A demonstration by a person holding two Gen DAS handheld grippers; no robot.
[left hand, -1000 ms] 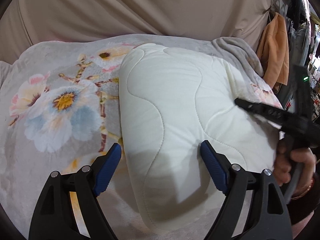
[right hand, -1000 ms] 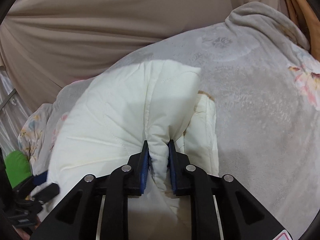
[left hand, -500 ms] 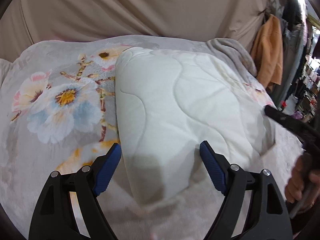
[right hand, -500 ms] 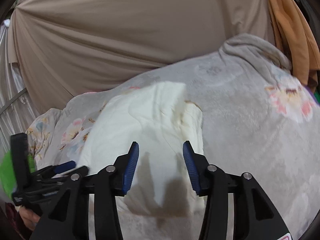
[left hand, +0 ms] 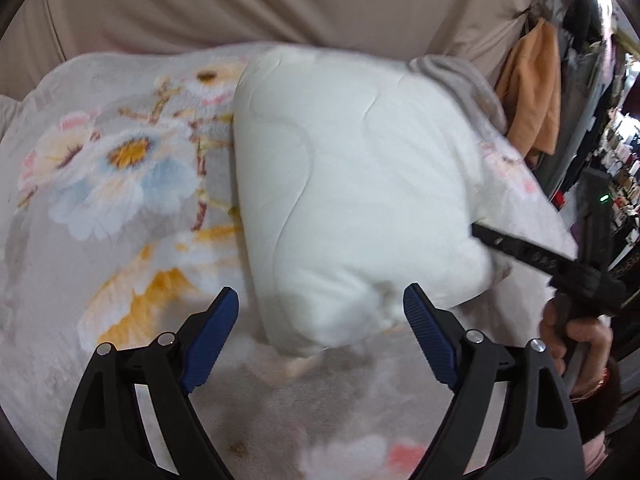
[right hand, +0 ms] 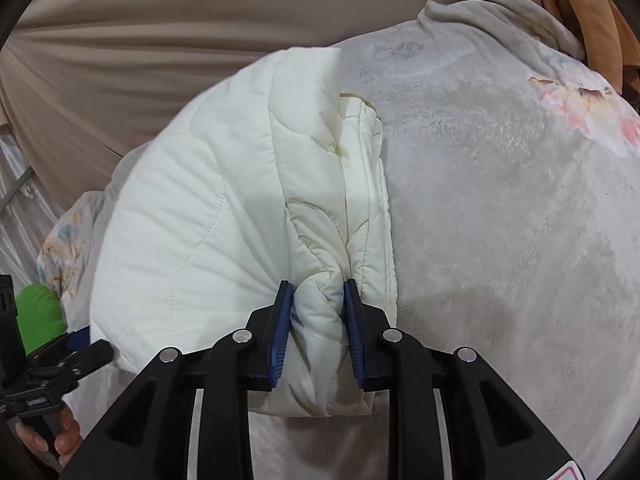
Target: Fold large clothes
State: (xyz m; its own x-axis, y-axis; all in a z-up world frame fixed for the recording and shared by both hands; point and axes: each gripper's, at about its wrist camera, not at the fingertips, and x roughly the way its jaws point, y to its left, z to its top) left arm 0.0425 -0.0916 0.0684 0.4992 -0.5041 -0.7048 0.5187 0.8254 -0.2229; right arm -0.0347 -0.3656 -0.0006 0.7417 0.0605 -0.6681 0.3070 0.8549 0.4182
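**Q:** What did the right gripper [right hand: 318,308] hold?

**A:** A bunched corner of the cream quilted garment [right hand: 224,208], pinched between its blue pads. The left gripper [left hand: 320,320] stood spread just short of it.

**Q:** How would it handle?

**A:** Probably light, puffy and springy; stitched edges looked the best hold. Beyond lay the plush floral blanket [left hand: 120,160].

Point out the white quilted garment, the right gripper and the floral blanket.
white quilted garment [right hand: 208,216]: right wrist view, broad quilted panel.
right gripper [right hand: 319,304]: right wrist view, midway between fingertips.
floral blanket [left hand: 120,168]: left wrist view, blue flower print.
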